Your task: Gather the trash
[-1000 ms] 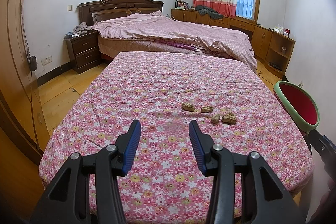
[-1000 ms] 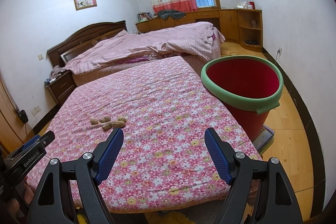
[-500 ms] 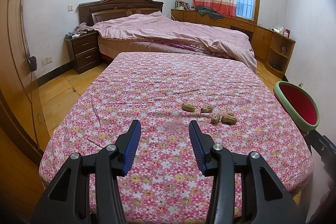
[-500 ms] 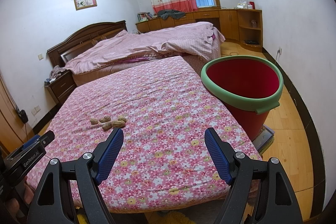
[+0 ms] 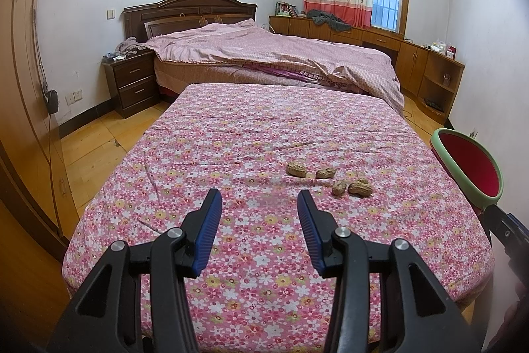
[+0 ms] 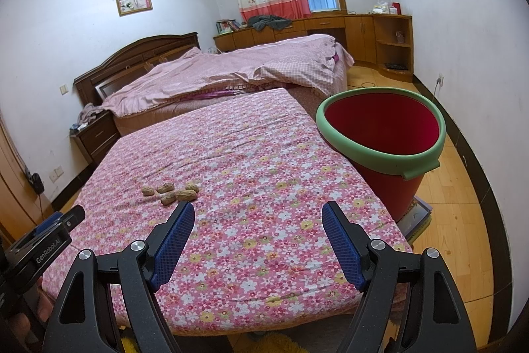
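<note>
Several peanut shells [image 5: 327,178] lie in a small cluster on the floral pink cloth [image 5: 231,154] that covers a low table. They also show in the right wrist view [image 6: 172,190]. My left gripper [image 5: 258,202] is open and empty, hovering above the cloth short of the shells and to their left. My right gripper [image 6: 258,214] is open wide and empty, above the cloth's near edge, with the shells ahead to its left. A red bucket with a green rim [image 6: 383,138] stands on the floor at the table's right side; its rim also shows in the left wrist view [image 5: 463,167].
A bed with a pink quilt [image 5: 271,55] stands behind the table. A dark nightstand [image 5: 130,85] is at the back left, wooden cabinets [image 6: 363,32] line the far wall, and a wardrobe [image 5: 20,88] runs along the left. The floor [image 6: 456,204] is wood.
</note>
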`<action>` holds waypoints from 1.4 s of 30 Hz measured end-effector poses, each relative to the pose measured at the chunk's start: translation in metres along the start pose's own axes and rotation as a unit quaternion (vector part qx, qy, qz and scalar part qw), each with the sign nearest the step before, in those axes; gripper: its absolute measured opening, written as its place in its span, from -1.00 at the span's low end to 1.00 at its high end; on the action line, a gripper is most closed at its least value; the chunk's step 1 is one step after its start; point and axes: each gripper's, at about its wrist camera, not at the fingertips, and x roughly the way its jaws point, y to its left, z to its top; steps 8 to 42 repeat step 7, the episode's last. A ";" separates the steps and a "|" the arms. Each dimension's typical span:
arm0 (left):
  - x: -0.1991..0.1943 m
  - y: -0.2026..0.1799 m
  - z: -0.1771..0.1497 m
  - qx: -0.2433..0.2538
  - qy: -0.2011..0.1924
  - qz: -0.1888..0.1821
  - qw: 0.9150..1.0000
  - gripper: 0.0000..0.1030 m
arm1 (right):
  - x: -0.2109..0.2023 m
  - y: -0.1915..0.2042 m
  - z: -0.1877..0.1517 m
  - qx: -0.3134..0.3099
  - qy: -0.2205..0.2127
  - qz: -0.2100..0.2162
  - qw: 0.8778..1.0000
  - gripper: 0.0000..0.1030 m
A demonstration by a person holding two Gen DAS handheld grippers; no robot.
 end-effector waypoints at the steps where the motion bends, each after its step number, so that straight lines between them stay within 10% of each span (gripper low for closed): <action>1: 0.000 0.000 0.000 0.000 0.000 0.000 1.000 -0.08 | 0.000 0.000 0.000 0.000 0.000 0.000 1.000 0.56; 42: -0.001 0.000 0.000 0.000 0.000 0.001 1.000 -0.08 | 0.000 0.000 0.000 0.000 0.000 0.000 1.000 0.56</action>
